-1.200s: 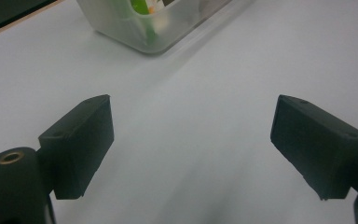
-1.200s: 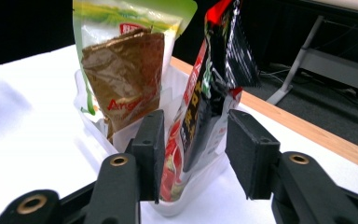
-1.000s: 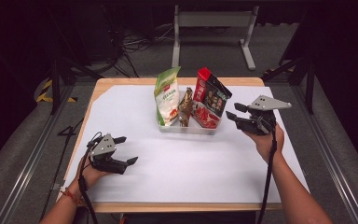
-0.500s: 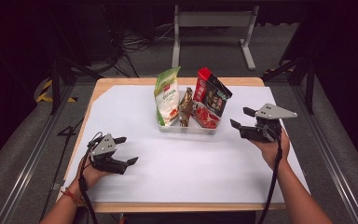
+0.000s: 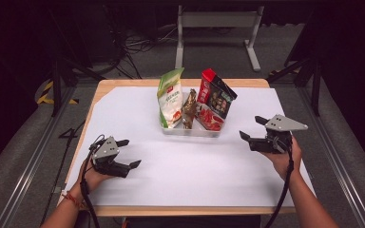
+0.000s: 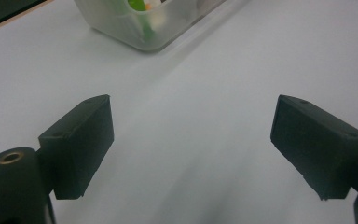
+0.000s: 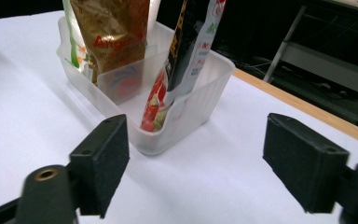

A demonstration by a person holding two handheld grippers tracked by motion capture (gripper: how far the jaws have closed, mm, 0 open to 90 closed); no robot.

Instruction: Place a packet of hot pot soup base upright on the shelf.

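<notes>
A clear plastic bin (image 5: 190,130) stands mid-table and holds a green-and-white pouch (image 5: 170,97), a brown packet (image 5: 188,108) and a red-and-black packet (image 5: 214,97), all upright. My right gripper (image 5: 250,127) hovers right of the bin and points at it. Its jaws have just been opening and stand wide with nothing between them. From the right gripper (image 7: 196,158) view, the bin (image 7: 209,100) sits just ahead with the brown packet (image 7: 109,28) and the red-and-black packet (image 7: 186,51). My left gripper (image 5: 129,153) rests open and empty at the front left. The left gripper (image 6: 191,140) faces bare paper, with the bin (image 6: 140,35) farther off.
White paper (image 5: 185,166) covers the wooden table (image 5: 180,210). Dark floor, cables and a metal stand (image 5: 216,23) lie beyond the far edge. Bare paper lies between the two grippers and in front of the bin.
The right gripper has drawn away from the bin, to the right and lower toward the table, and its jaws have spread wider. The left gripper has stayed where it was.
</notes>
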